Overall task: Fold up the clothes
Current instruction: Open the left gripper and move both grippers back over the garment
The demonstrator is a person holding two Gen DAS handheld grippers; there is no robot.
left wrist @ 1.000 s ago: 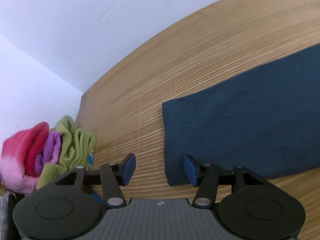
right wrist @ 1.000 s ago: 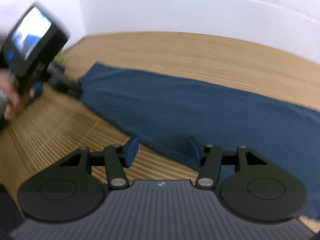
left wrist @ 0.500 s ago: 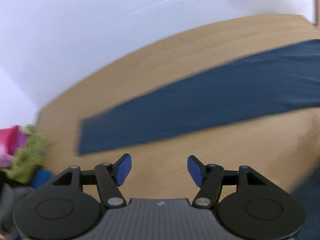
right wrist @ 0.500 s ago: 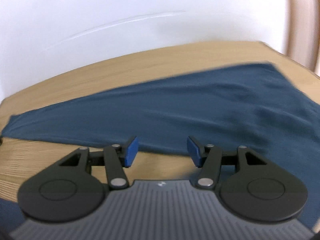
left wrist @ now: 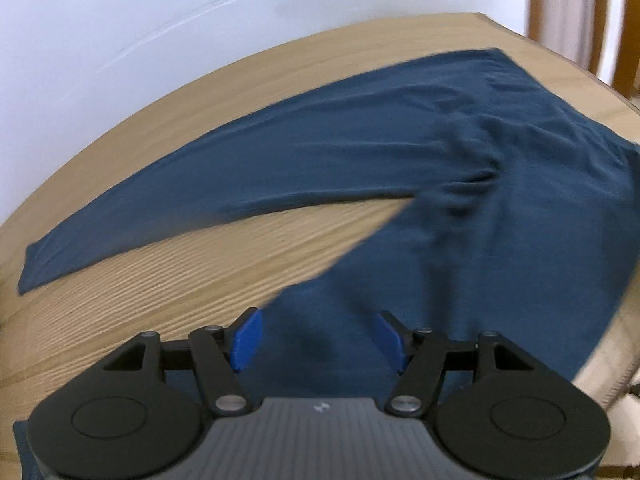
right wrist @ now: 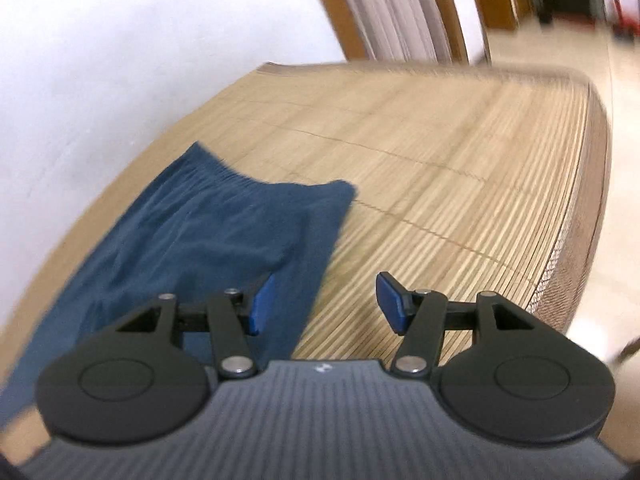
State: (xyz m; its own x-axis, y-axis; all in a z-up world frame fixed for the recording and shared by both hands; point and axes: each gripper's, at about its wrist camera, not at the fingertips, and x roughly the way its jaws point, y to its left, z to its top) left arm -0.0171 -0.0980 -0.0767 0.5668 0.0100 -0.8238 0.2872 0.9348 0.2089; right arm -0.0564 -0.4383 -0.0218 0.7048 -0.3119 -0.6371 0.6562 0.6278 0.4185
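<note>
Flat ahead of both empty, parted jaws, navy trousers (left wrist: 360, 160) splay their legs; only the right view shows the waistband (right wrist: 224, 172).

We see a wooden table (left wrist: 168, 280) with fine straight grain; its rounded corner and edge show in the right wrist view. Behind it stands a plain white wall (left wrist: 200, 20). Past the table's far end we make out curved wooden chair slats (right wrist: 444, 8) with something pale and ribbed between them, too blurred to name. Beyond the table's right edge lies a light floor (right wrist: 624, 160).
</note>
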